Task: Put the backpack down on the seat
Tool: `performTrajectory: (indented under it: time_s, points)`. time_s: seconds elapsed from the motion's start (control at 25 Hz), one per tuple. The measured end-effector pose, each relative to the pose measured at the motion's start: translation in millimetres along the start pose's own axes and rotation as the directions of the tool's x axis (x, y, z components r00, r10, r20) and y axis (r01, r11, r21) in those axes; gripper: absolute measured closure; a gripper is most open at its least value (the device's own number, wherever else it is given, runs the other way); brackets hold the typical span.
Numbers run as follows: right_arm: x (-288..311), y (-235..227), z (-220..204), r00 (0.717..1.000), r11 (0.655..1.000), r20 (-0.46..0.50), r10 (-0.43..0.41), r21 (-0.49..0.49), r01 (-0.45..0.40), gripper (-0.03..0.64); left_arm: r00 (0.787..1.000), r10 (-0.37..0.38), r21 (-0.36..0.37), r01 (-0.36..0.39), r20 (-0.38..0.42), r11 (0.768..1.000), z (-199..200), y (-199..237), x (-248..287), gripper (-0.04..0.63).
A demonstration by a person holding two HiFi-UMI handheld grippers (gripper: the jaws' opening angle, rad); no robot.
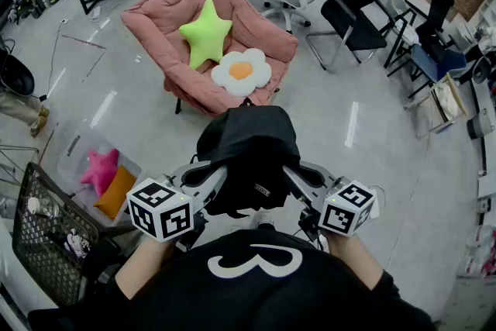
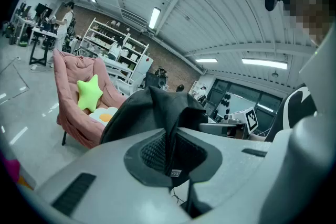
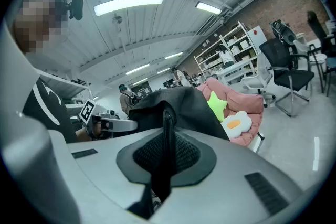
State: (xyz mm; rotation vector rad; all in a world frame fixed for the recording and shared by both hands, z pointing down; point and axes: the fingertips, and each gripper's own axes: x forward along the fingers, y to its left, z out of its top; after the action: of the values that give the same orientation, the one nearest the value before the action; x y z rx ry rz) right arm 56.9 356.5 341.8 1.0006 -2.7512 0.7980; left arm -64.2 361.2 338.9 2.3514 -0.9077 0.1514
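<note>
Black backpack [image 1: 248, 155] held up between two grippers, the pink seat [image 1: 159, 19] not yet reached.

The left gripper [image 2: 170, 162] and the right gripper [image 3: 165, 162] are each clamped nearly closed on a black strap of the bag, which hangs between them just in front of the person, off the floor. The seat lies ahead and a little to the left, well apart across bare floor, its open front turned this way. A green star cushion [image 1: 205, 31] and a fried-egg cushion [image 1: 241, 71] already lie on it. The left gripper looks slightly nearer. A small label on the strap is too small to read, and a white "3"-like mark [image 1: 254, 260] shows on the person's black top.
</note>
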Motion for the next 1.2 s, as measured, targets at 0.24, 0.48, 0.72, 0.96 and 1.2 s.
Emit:
performTrajectory:
  time_s: [0.24, 0.48, 0.72, 0.96, 1.2]
  points:
    - [8, 8, -5, 0.999, 1.0, 0.018, -0.026, 0.007, 0.026, 0.586, 1.0, -0.016, 0.032, 0.016, -0.003, 0.999, -1, 7, -10, 0.575]
    - [20, -5, 3, 0.999, 1.0, 0.03, -0.014, 0.013, 0.013, 0.586, 1.0, -0.009, 0.025, 0.009, -0.002, 1.0, 5, 19, -1, 0.575]
    - [43, -40, 17, 0.999, 0.999, 0.027, 0.037, 0.036, -0.038, 0.586, 0.999, 0.027, 0.005, -0.027, -0.017, 1.0, 19, 40, 26, 0.575]
    - [64, -96, 47, 0.996, 0.994, 0.023, 0.089, 0.057, -0.09, 0.586, 0.998, 0.065, -0.013, -0.065, -0.02, 0.998, 50, 68, 81, 0.575]
    - [85, -164, 94, 0.993, 0.991, 0.02, 0.118, 0.056, -0.119, 0.586, 0.997, 0.081, -0.043, -0.082, -0.016, 0.996, 91, 94, 148, 0.575]
